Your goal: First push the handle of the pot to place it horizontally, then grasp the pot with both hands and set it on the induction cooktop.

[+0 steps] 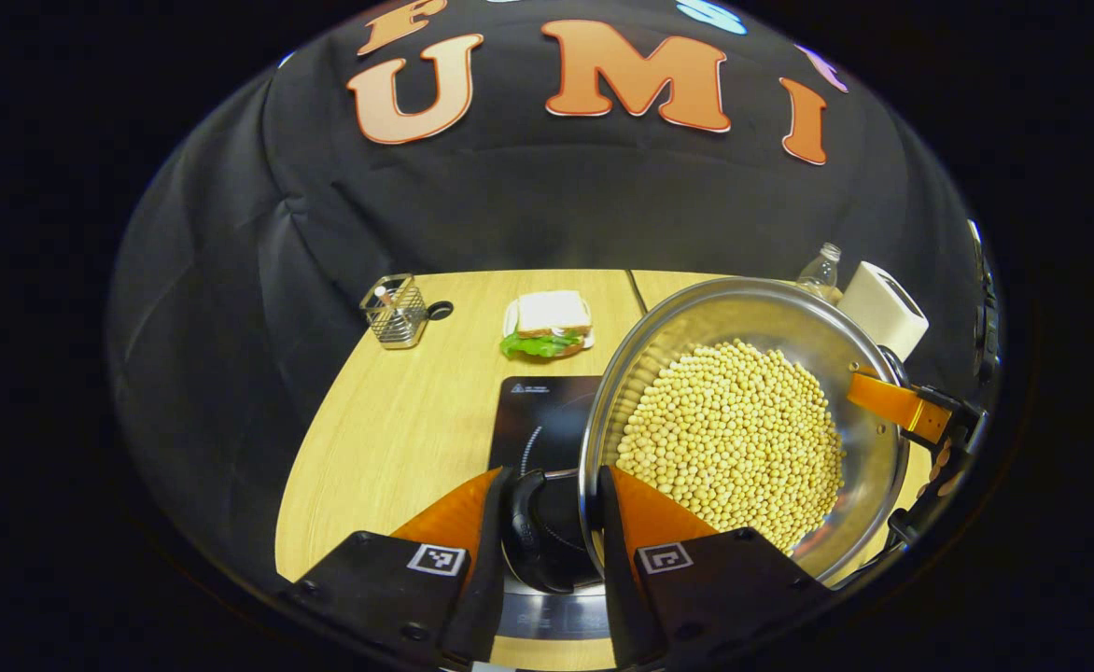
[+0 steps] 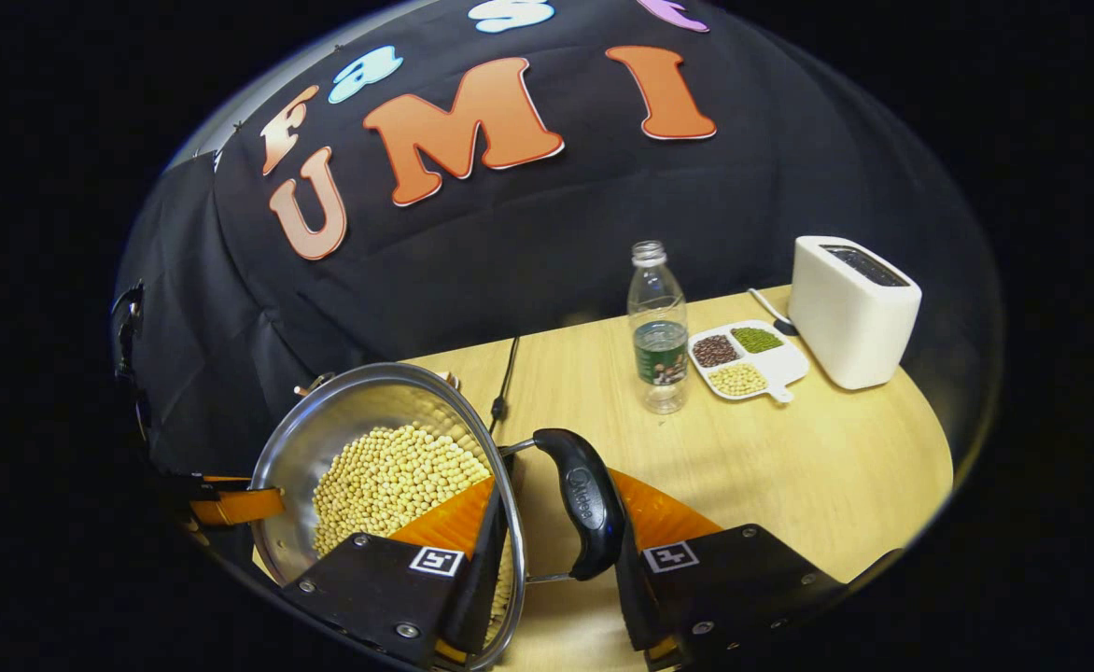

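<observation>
Gripping the pot (image 1: 743,411) from both sides: left gripper (image 1: 556,532) fingers straddle one black side handle (image 1: 533,541), rim beside the inner finger; right gripper (image 2: 556,532) fingers likewise bracket the opposite handle (image 2: 580,499). Pot hangs over the induction cooktop (image 1: 542,420), mid-tabletop (image 1: 398,420).

Pot (image 1: 869,439) shiny silver steel, filled with pale yellow beans (image 1: 734,439); side handles (image 2: 582,504) glossy black. Cooktop (image 1: 547,425) black with thin white markings. Table (image 2: 790,467) light wood grain. Toaster (image 2: 853,313) white, dark slot on top. Divided dish (image 2: 748,366) white, with dark brown, green and pale yellow heaps. Bottle (image 2: 657,327) clear with dark label. Sandwich (image 1: 552,322) white bread over green leaf. Wire holder (image 1: 396,313) silver mesh.
</observation>
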Motion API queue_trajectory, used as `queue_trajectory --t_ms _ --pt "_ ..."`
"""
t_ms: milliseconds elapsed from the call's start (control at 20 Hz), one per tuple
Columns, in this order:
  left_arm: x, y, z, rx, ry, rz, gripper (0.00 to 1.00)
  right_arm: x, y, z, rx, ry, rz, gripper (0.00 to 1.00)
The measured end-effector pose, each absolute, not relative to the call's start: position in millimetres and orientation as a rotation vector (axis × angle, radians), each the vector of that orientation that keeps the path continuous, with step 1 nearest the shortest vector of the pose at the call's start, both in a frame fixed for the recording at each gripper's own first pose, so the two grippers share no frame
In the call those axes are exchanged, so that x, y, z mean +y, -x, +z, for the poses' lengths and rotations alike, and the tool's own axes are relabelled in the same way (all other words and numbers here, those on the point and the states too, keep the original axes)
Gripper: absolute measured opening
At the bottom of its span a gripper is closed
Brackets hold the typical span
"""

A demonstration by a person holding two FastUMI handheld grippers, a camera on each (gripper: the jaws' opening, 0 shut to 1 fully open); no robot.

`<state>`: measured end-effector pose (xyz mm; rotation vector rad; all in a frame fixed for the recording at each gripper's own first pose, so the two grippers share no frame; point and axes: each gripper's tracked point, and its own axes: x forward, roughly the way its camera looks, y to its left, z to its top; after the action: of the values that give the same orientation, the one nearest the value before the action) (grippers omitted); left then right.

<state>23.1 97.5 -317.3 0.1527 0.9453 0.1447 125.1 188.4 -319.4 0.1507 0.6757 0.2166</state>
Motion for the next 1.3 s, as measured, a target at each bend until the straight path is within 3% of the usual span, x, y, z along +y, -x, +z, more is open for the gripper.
queue_trajectory --t_ms 100,200,250,650,800,1300 --pt "112.0 -21.5 -315.3 0.954 -0.147 0.162 0.53 205.8 -124.9 -325.5 0.682 -0.146 0.231 0.55" --pt "126.9 -21.8 -317.5 0.966 -0.146 0.176 0.5 219.5 -124.6 -332.5 0.692 -0.146 0.241 0.56" --pt "130.1 -21.0 -318.3 0.971 -0.148 0.181 0.56 225.3 -125.2 -336.7 0.698 -0.147 0.245 0.56" --pt "133.2 -48.6 -325.3 1.024 -0.133 0.21 0.56 253.0 -126.1 -364.3 0.741 -0.135 0.266 0.56" --pt "131.9 -59.3 -318.0 1.042 -0.127 0.218 0.51 258.6 -125.7 -372.7 0.758 -0.128 0.271 0.56" --pt "143.0 -75.5 -317.4 1.068 -0.11 0.224 0.53 264.9 -124.6 -382.5 0.782 -0.118 0.283 0.56"
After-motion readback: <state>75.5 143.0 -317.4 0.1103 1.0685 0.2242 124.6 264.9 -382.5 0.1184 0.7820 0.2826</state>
